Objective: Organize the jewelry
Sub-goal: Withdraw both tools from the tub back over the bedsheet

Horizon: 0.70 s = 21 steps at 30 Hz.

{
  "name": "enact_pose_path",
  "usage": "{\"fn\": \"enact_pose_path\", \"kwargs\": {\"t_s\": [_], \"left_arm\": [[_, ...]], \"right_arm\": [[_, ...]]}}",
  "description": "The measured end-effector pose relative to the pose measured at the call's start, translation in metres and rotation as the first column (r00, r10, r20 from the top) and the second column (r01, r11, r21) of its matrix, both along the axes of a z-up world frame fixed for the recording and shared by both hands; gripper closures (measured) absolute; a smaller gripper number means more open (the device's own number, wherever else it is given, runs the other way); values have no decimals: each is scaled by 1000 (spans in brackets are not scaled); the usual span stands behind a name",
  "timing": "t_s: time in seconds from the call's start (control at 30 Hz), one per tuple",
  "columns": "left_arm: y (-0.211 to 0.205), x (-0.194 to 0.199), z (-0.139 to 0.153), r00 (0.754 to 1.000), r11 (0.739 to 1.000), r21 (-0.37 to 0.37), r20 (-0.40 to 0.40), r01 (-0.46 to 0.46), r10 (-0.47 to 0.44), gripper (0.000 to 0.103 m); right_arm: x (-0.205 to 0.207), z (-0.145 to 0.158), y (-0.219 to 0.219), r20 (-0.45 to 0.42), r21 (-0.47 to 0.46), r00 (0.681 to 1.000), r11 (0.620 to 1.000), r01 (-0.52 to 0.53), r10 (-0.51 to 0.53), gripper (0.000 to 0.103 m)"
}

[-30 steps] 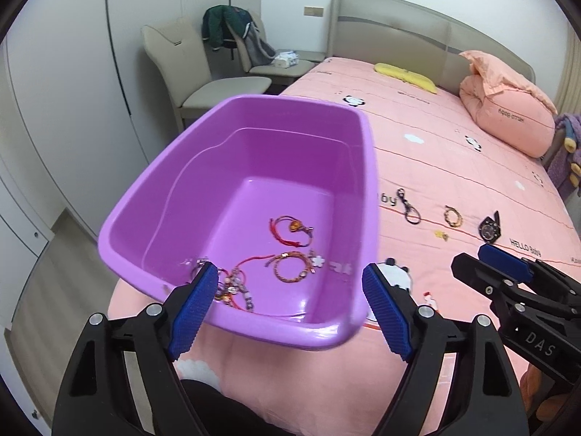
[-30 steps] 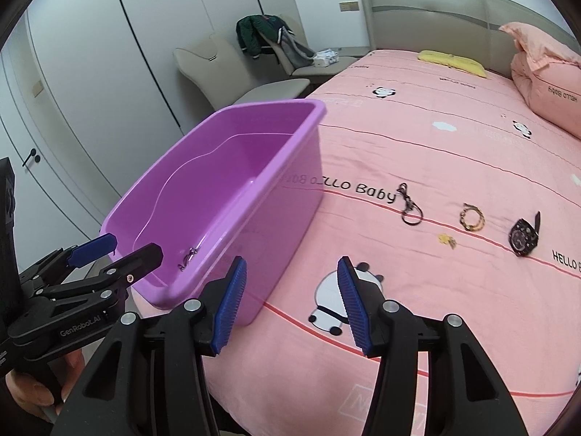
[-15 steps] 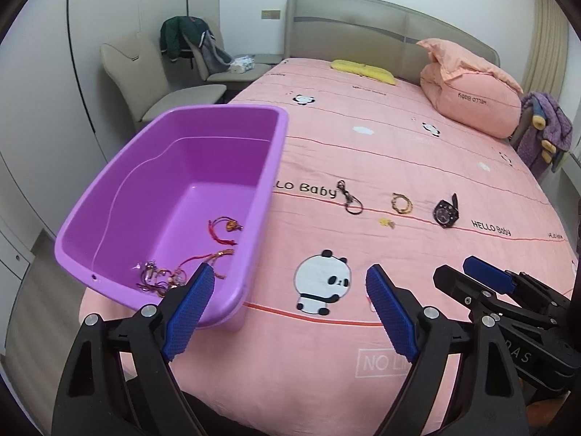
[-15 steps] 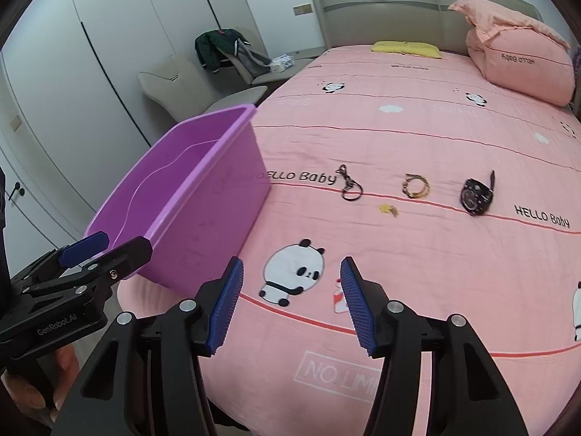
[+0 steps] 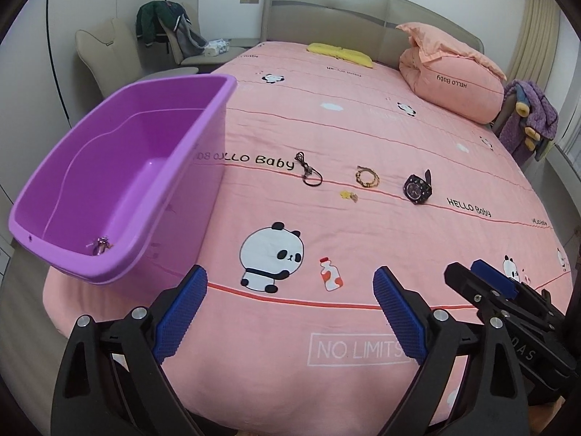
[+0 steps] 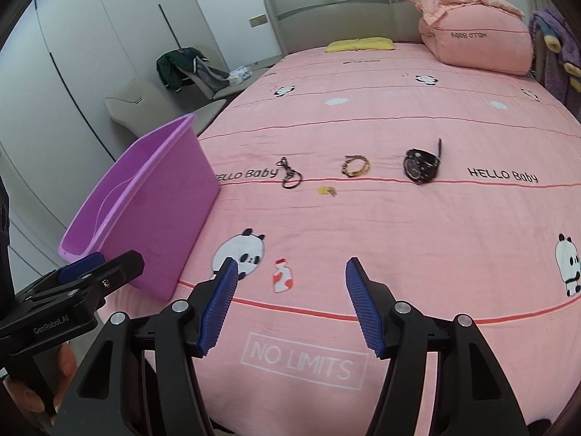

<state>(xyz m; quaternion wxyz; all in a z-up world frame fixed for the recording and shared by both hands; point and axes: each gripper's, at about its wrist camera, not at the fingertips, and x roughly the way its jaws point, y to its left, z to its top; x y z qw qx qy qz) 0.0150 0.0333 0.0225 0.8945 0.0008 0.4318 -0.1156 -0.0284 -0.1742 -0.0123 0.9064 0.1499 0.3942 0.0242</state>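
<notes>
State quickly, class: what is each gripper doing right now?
Left gripper: jaws opening, nothing between them.
Right gripper: jaws opening, nothing between them.

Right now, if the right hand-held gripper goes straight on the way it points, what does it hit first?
Probably the pink bedspread. The right hand-held gripper is empty, jaws opening, angled down at bare sheet beside the printed bottle. The gold bracelet and watch lie well beyond. Depth is unclear.

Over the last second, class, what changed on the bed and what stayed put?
Both claws, left and right, swung away from the purple tub toward the loose jewelry, jaws opening, nothing between them. The tub, black cord, gold bracelet, small gold piece and watch stayed put.
</notes>
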Motion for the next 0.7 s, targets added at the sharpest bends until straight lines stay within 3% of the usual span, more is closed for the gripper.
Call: {"fn": "enact_pose_path", "kwargs": {"t_s": [0.33,0.7], "left_arm": [[-25,22,-33,1000,1000,10,-15,4,-4,12],[-73,81,-68,1000,999,45,-8,-4,4,12]], "right_arm": [[-1,-25,-41,-1,-32,996,996,87,-87,43],[49,-59,-99,-37,-68,988,986,149,-152,43]]}}
